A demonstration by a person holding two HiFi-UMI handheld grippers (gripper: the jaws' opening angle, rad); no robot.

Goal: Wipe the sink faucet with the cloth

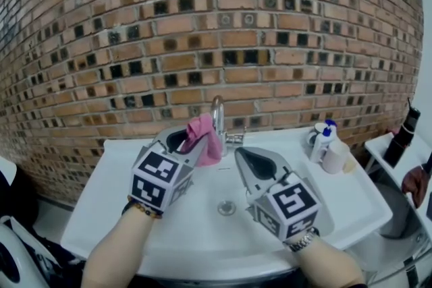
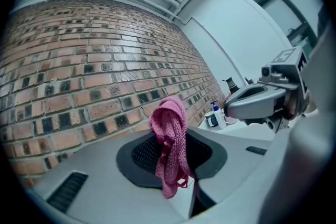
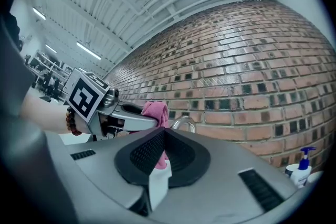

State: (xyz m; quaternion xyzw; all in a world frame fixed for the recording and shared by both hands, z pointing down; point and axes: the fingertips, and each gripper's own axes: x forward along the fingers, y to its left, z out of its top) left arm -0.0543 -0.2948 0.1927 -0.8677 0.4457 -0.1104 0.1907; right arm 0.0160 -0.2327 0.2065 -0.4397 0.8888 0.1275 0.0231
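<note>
- The left gripper [image 1: 194, 148] is clamped on a pink cloth [image 1: 209, 137]. The left gripper view shows the fabric pinched between the two pads, with a fold above and a tail hanging below.
- The right gripper [image 1: 244, 157] has its jaws pressed together with nothing between them. Its own view shows the pads meeting edge to edge.
- The faucet [image 1: 218, 115] stands at the back of the white sink [image 1: 101, 212], in the middle of the head view under the brick wall [image 1: 216, 23]. Its long axis is upright, with a curved spout at the top.
- The key relation is that the faucet lies just to the right of the cloth and slightly beyond it. The cloth's edge overlaps the faucet's stem in the head view, but I cannot tell whether they touch.
- The left gripper is the nearer one and it carries the cloth. The right gripper sits lower and to the right, above the basin near the drain [image 1: 227, 208].
- I judge the next move to be a short push of the cloth to the right, onto the stem, followed by strokes up and down along it.
- The right gripper view shows the faucet's arch beside the cloth. The left gripper view does not show the faucet at all.
- The left gripper view does show a pump bottle [image 2: 215, 110] at the far right. The head view places that bottle on the sink's right rim.
</note>
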